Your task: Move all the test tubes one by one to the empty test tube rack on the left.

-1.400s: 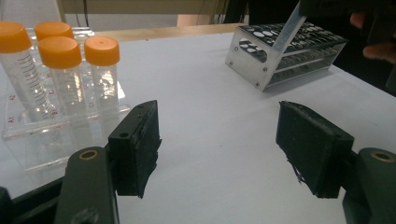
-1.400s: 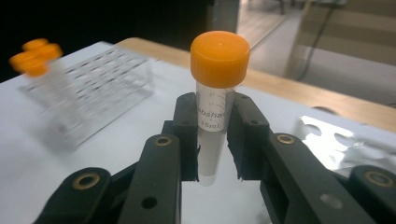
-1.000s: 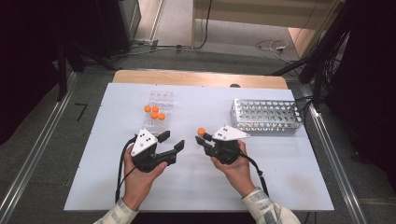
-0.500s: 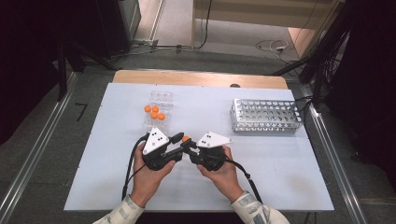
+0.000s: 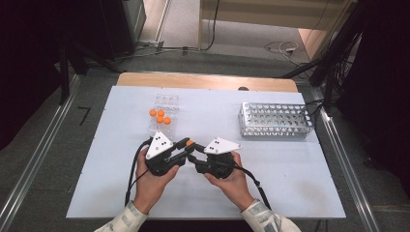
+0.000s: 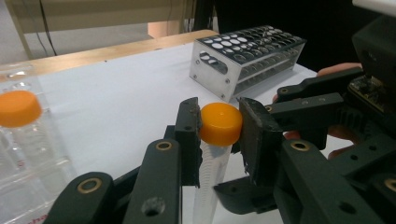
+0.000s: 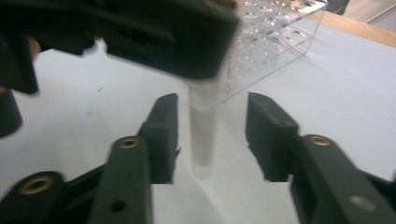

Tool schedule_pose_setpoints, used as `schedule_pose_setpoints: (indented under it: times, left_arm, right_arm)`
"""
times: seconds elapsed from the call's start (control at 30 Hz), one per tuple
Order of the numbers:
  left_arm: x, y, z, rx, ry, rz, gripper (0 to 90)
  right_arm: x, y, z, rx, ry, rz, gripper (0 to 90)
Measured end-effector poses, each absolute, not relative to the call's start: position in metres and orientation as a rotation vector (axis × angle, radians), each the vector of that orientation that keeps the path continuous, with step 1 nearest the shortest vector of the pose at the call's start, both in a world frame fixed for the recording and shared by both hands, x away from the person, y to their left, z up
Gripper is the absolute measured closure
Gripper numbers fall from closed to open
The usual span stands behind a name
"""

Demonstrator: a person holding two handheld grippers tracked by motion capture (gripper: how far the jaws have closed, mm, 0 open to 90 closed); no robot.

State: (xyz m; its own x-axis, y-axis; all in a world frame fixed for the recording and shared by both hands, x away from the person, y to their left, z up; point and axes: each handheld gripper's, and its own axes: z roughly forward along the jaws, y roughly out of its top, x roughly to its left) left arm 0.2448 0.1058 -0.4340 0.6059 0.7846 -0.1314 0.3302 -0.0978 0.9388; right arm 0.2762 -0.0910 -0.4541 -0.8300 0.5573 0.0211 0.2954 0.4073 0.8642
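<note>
Handover mid-table, by the look of it: left gripper (image 6: 215, 128) pinches the tube (image 6: 208, 179) at its orange cap (image 6: 220, 123), upright. Right gripper (image 7: 212, 123) jaws just spread w/ tube between, untouched, prob. letting go.

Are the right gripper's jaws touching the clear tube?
Apart. In the right gripper view the tube stands between the right gripper jaws, which have just opened, with bare table visible on both sides of it.

Looks like a lab bench setup: white table (image 5: 290, 193) with a metal test tube rack (image 5: 276, 120), a clear rack of orange-capped tubes (image 5: 163, 115), aluminium rails (image 5: 38, 159) along the sides and cables (image 5: 285, 48) across the floor behind.
</note>
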Motion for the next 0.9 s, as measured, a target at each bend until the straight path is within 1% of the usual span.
schedule_pose_setpoints:
  times: [0.17,0.3,0.43,0.63,0.9]
  left_arm:
    - [0.246,0.122,-0.425,1.644,0.956,0.514,70.4]
    - [0.248,0.137,-0.417,1.604,0.99,0.538,70.4]
    - [0.252,0.154,-0.409,1.573,1.022,0.563,70.4]
    - [0.259,0.173,-0.399,1.535,1.067,0.602,70.5]
    - [0.274,0.191,-0.397,1.508,1.132,0.647,70.5]
  right_arm:
    - [0.279,-0.102,-0.456,0.801,2.389,1.362,36.8]
    - [0.28,-0.115,-0.459,0.851,2.378,1.351,31.7]
    - [0.281,-0.13,-0.461,0.886,2.361,1.336,29.6]
    - [0.283,-0.152,-0.463,0.943,2.336,1.323,29.3]
    - [0.285,-0.168,-0.465,0.983,2.311,1.31,29.4]
